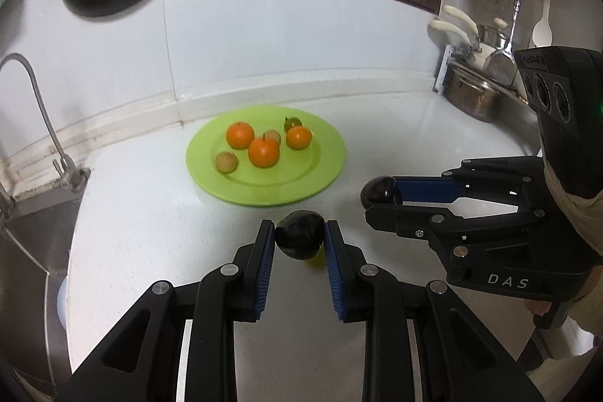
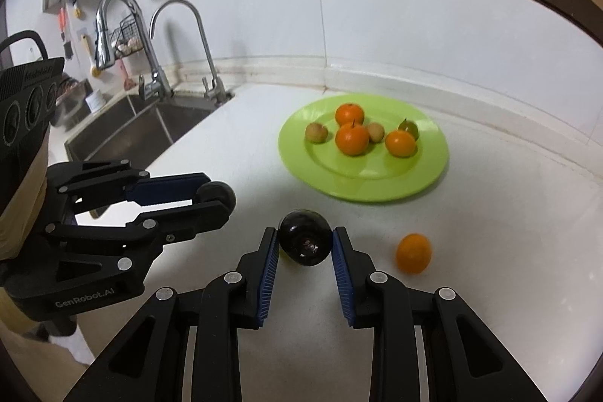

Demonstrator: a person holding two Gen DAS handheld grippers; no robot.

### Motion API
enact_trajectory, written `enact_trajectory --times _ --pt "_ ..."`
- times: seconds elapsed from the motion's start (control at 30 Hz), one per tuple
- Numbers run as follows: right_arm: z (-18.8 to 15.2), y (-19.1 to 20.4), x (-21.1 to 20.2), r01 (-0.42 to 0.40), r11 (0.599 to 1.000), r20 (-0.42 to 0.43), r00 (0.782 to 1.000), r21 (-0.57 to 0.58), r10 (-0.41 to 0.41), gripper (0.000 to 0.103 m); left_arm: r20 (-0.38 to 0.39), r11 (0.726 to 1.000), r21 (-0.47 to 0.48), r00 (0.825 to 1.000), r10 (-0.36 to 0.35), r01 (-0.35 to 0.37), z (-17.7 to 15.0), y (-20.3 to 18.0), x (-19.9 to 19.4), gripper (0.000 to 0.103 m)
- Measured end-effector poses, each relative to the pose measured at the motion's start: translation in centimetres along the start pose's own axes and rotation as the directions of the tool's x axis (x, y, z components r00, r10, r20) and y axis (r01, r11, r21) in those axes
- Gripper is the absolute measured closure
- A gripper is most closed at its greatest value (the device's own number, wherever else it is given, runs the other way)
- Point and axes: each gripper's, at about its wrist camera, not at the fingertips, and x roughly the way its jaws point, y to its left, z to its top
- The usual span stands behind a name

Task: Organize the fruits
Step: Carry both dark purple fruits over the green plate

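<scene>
Your left gripper [image 1: 299, 238] reaches forward low over the white bench [image 1: 150, 213], and its jaws are closed in on a dark plum [image 1: 299, 239], blue pads touching both sides of it. In the right wrist view that same gripper [image 2: 220, 196] comes in level from the left, the plum just peeking out at the tips. Your right gripper [image 2: 305, 243] mirrors it: pointed forward, jaws pinched on a second dark plum [image 2: 305, 243], glossy, stem end facing the camera. From the left wrist view your right gripper [image 1: 380, 198] enters from the right, fingers stacked one above the other, with the second dark plum [image 1: 378, 196] caught at the tips. Both plums sit near the front rim of the green plate [image 1: 324, 172], which lies ahead on the bench near the wall. On the plate: three oranges, one at the left [image 1: 240, 135], one in the middle [image 1: 264, 151], one at the right [image 1: 299, 137]; two pale tan fruits, one by the front-left [image 1: 226, 161] and one tucked behind the middle orange [image 1: 273, 136]; and a small green fruit [image 1: 292, 123] at the back. One loose orange [image 2: 413, 253] rests on the bench just to the right of your right gripper, apart from the plate. The sink [image 2: 124, 127] lies off to the left.
</scene>
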Motion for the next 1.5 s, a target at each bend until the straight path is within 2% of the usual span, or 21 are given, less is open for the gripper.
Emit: enact_trajectory --times 0.5,0.93,1.23,1.5 --pt "3.7 -2.2 -1.1 0.027 0.999 0.106 0.994 0.020 -0.029 0.073 0.087 1.000 0.018 0.996 0.016 -0.018 4.2 0.1 0.1 0.076" --pt "8.1 -5.1 -0.2 0.045 0.999 0.150 0.987 0.027 -0.049 0.073 0.121 0.999 0.033 0.992 0.033 -0.037 8.9 1.1 2.7 0.076" --pt "10.6 -7.1 1.9 0.034 0.999 0.131 0.991 0.034 -0.038 0.073 0.071 1.000 -0.003 0.997 0.020 -0.020 11.4 2.8 6.5 0.076" --pt "12.4 -9.0 5.5 0.038 0.999 0.075 0.996 0.022 -0.040 0.073 0.020 1.000 -0.020 1.000 0.016 -0.015 12.6 4.5 10.3 0.076"
